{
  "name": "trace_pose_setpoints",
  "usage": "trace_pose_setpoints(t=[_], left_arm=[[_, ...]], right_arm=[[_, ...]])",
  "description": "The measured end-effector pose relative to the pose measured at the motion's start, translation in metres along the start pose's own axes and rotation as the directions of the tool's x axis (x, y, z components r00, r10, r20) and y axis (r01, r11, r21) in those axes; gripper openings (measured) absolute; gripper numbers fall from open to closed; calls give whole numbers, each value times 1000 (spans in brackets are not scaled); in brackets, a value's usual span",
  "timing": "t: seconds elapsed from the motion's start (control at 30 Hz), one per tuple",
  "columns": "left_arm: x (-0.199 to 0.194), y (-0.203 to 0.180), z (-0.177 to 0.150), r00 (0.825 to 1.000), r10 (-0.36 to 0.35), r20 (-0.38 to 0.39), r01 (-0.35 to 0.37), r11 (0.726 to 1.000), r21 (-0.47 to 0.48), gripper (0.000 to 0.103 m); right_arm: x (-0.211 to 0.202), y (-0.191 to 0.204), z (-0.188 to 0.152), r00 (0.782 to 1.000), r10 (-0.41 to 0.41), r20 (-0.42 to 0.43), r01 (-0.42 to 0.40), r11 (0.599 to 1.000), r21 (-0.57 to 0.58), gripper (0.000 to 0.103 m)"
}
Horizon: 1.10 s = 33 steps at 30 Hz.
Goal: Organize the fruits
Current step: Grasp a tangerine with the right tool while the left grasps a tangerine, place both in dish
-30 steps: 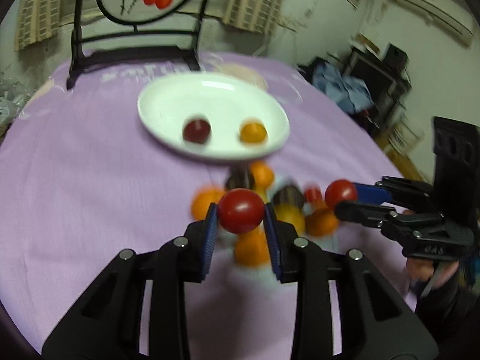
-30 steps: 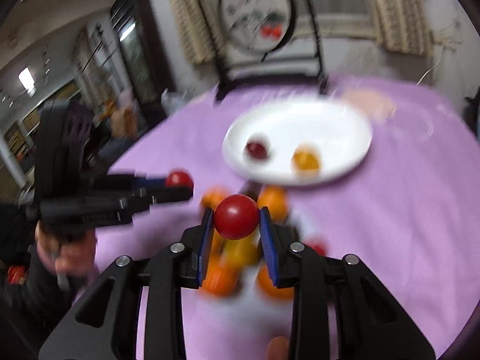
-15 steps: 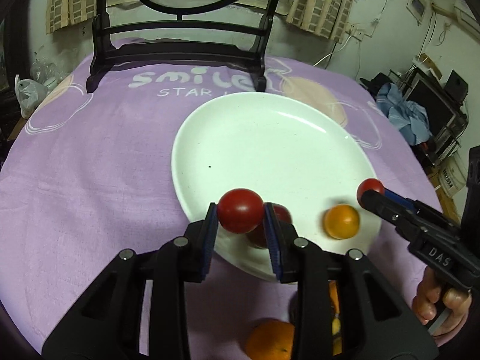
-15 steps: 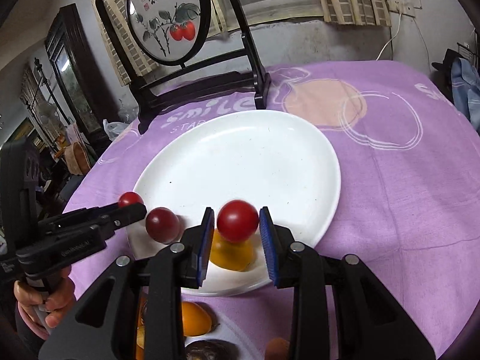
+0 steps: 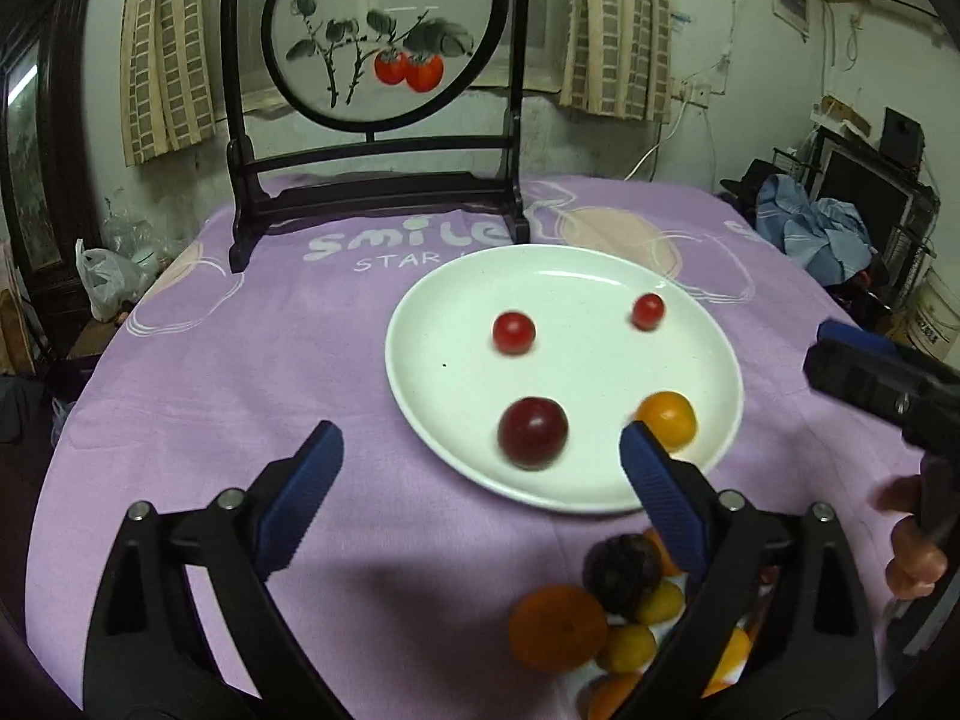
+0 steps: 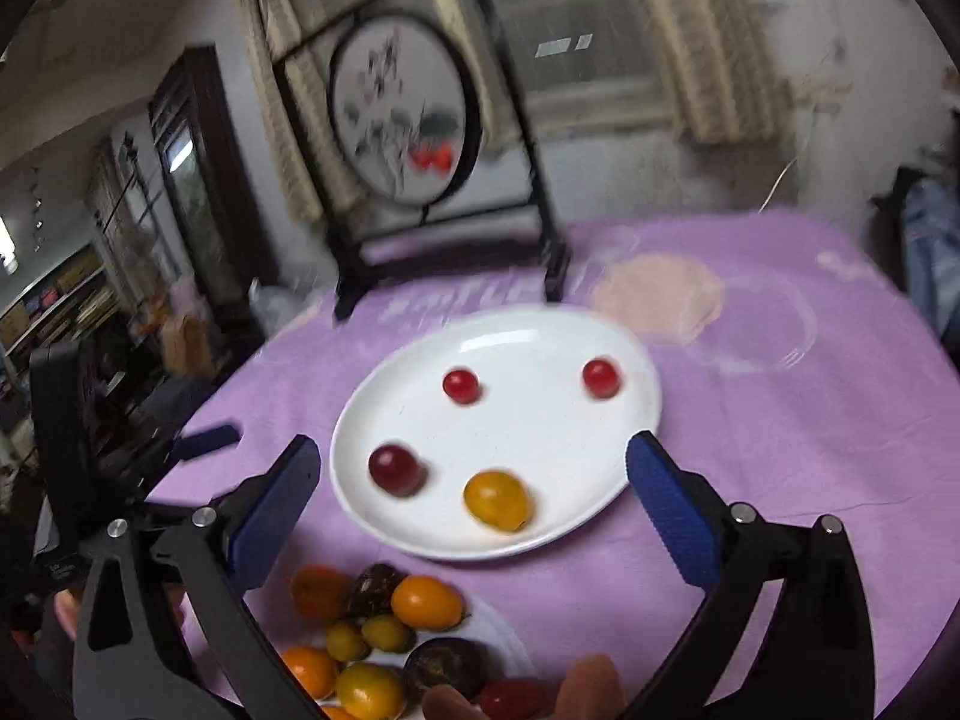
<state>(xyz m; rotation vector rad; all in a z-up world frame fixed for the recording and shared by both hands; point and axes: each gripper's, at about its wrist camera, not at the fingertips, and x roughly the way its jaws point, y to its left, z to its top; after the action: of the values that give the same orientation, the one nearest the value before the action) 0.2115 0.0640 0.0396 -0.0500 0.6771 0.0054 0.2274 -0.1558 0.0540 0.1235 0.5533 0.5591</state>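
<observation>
A white plate [image 5: 576,480] [image 6: 540,540] lies on the purple cloth. On it are two small red tomatoes [image 5: 513,332] [image 5: 648,311], a dark red fruit [image 5: 532,440] and a yellow-orange fruit [image 5: 669,419]. The same fruits show in the right wrist view: tomatoes [image 6: 461,386] [image 6: 600,378], dark fruit [image 6: 395,468], yellow fruit [image 6: 497,499]. My left gripper [image 5: 480,480] is open and empty, just short of the plate's near rim. My right gripper [image 6: 474,492] is open and empty, above the plate's near edge. A pile of mixed fruits [image 5: 612,630] [image 6: 372,636] lies near me.
A dark wooden stand with a round painted screen [image 5: 378,36] [image 6: 399,114] stands at the table's far side. The right gripper's body [image 5: 888,384] is at the right of the left wrist view; the left gripper [image 6: 78,432] is at the left of the right wrist view.
Both grippers have opened and let go of their red tomatoes, which now lie on the far half of the plate. Both grippers have drawn back and risen slightly.
</observation>
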Motion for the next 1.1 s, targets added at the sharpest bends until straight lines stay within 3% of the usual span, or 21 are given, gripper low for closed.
trace_pose_setpoints(t=[0.03,0.17,0.37,0.53,0.63,0.87,1.0,1.1], left_arm=[[-5,0,-4,1000,-8,3,8,1000,-1,98],[-23,2,-24,1000,-20,-5,20,1000,-2,99],[-44,1,-53,999,-36,-26,37,999,29,99],[-56,-3,-70,1000,13,3,-14,997,78,99],[-58,4,-76,1000,12,-11,-11,999,52,99],[-63,24,-82,1000,-4,-21,3,999,-44,99],[-63,24,-83,1000,-5,-24,4,999,-49,99],[-63,22,-83,1000,-6,-24,5,999,-41,99]], right_arm=[[-9,0,-6,999,-30,33,30,1000,-3,102],[-16,-6,-27,992,35,-125,-39,999,-27,102],[-35,-10,-53,985,39,-169,-46,998,-34,101],[-40,15,-71,977,9,-212,-50,980,-191,91],[-41,27,-86,967,-17,-256,-56,960,-276,82],[-35,45,-108,951,-78,-300,-52,914,-403,71],[-25,48,-116,939,-115,-325,-44,895,-443,59],[-20,49,-120,937,-144,-318,-25,881,-472,57]])
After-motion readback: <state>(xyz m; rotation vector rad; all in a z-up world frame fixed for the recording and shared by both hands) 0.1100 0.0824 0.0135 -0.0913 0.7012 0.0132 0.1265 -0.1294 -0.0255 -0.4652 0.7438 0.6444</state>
